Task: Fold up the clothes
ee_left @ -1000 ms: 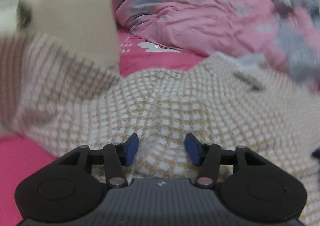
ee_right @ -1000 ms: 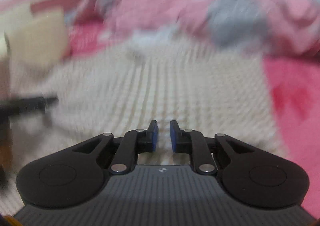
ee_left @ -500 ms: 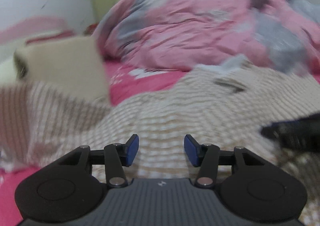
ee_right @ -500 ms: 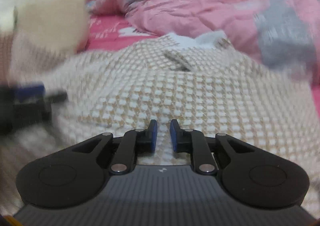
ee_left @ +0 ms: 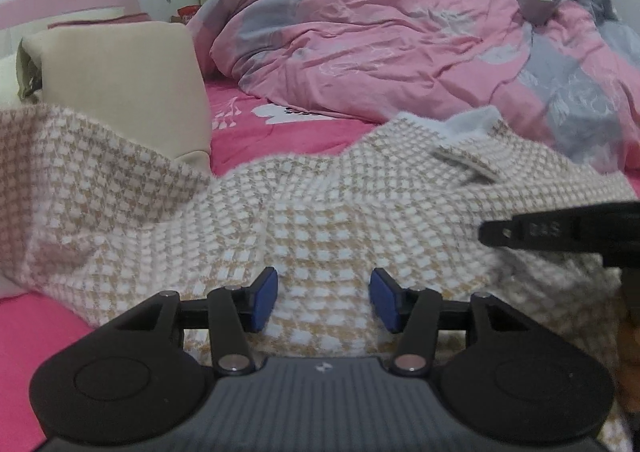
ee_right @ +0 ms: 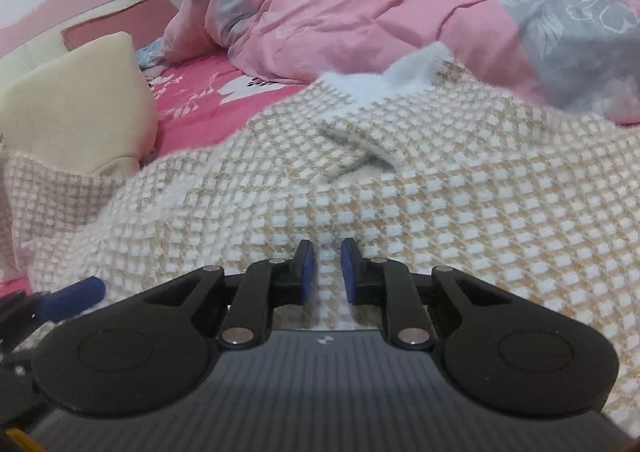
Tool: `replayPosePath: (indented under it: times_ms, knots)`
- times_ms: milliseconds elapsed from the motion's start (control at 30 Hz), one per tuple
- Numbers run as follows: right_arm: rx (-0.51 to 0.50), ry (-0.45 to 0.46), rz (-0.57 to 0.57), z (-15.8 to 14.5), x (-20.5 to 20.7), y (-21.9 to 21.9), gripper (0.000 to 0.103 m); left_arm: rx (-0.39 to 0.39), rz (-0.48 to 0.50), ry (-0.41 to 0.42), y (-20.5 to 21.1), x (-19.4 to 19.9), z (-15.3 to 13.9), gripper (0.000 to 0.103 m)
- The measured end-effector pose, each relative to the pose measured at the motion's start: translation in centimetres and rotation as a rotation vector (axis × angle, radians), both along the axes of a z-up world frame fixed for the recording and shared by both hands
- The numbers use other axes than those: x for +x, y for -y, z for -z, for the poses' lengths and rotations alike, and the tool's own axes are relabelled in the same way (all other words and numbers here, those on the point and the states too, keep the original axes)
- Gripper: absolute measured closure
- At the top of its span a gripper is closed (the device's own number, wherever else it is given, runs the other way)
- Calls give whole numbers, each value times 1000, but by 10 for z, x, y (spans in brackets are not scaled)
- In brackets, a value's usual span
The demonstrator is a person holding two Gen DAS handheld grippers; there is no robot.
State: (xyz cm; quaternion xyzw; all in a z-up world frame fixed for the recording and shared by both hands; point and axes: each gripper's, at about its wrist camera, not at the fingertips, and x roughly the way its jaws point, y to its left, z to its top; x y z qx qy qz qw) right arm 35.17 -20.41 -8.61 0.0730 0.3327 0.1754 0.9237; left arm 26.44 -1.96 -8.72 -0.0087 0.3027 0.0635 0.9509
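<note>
Two handheld grippers over a beige-and-white checked knit sweater (ee_left: 320,204) spread on a bed with a bright pink sheet (ee_left: 280,132).
The sweater lay in front of a crumpled pink-and-grey duvet (ee_left: 400,40), one sleeve draped against a cream cushion (ee_left: 120,80). The left gripper (ee_left: 324,300) hovered with its fingers apart over the knit; the right gripper (ee_right: 328,272) had its fingers nearly together, whether pinching fabric I cannot tell.
</note>
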Motion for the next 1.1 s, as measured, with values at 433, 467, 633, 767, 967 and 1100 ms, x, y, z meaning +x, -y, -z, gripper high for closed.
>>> replayPosePath:
  times_ms: [433,467,633,767,967,1100]
  knots:
    - [-27,11,21,2,8,-9,87,-181,-42,1,-36,14,6,39]
    - [-27,13,21,3,9,-9,87,-181,-42,1,-36,14,5,39]
    - [-57,14,33,-16,-8,-6,86,-200,-91,13,-42,9,-1,48]
    - [-73,65,55,-36,-40,10,86,-206,-119,21,-43,6,-6,48]
    - [-158,-20,169,-8,-42,32,86,-131,-126,10,-37,3,-3,49]
    - [-121,-5,188,-20,-57,36,86,-146,-136,36,-42,-2,-13,49]
